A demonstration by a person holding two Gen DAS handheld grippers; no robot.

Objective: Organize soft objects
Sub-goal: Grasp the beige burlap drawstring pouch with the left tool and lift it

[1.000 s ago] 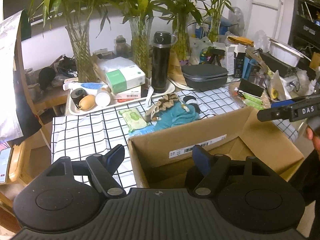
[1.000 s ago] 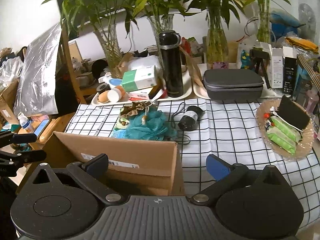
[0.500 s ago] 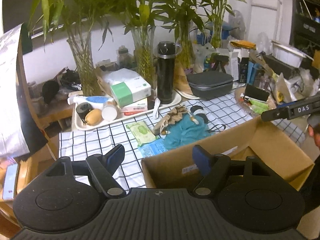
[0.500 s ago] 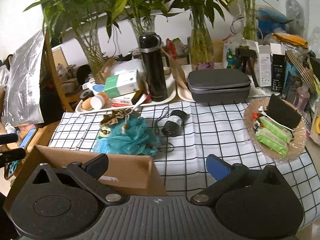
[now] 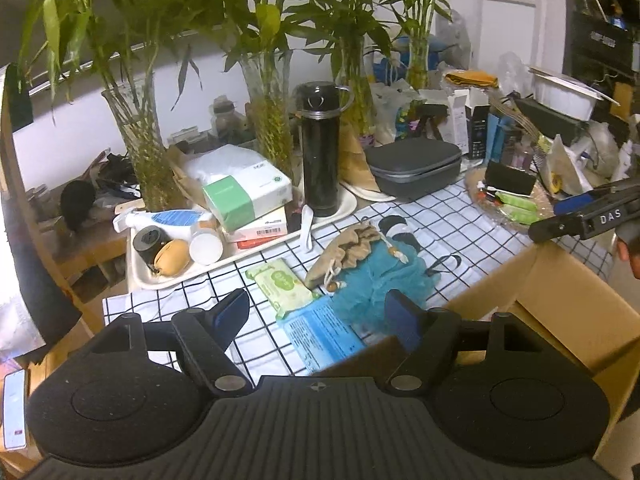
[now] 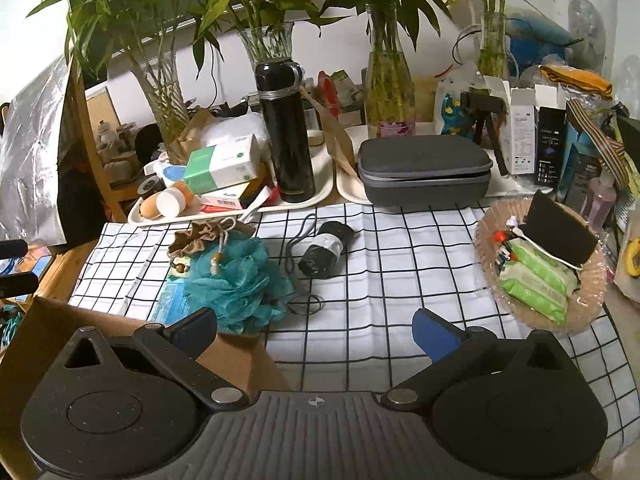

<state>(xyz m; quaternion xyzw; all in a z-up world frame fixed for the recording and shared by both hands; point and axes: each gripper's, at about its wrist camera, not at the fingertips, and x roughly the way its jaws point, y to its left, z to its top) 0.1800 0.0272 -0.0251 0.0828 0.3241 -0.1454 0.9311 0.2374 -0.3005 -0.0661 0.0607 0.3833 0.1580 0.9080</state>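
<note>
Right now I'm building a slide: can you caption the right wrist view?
Open right gripper hovers empty above the checked tablecloth, facing a teal bath pouf, with the cardboard box at left.

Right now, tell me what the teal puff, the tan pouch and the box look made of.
Teal puff: gathered plastic mesh netting, matte, ruffled into folds.
Tan pouch: soft velvety fabric, probably suede-like cloth, puckered at a drawstring with wooden-looking beads.
Box: plain brown corrugated cardboard, dull, with folded flaps.

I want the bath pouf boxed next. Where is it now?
The teal pouf lies on the checked cloth, left of centre in the right wrist view, under the tan pouch, beside the cardboard box.
</note>
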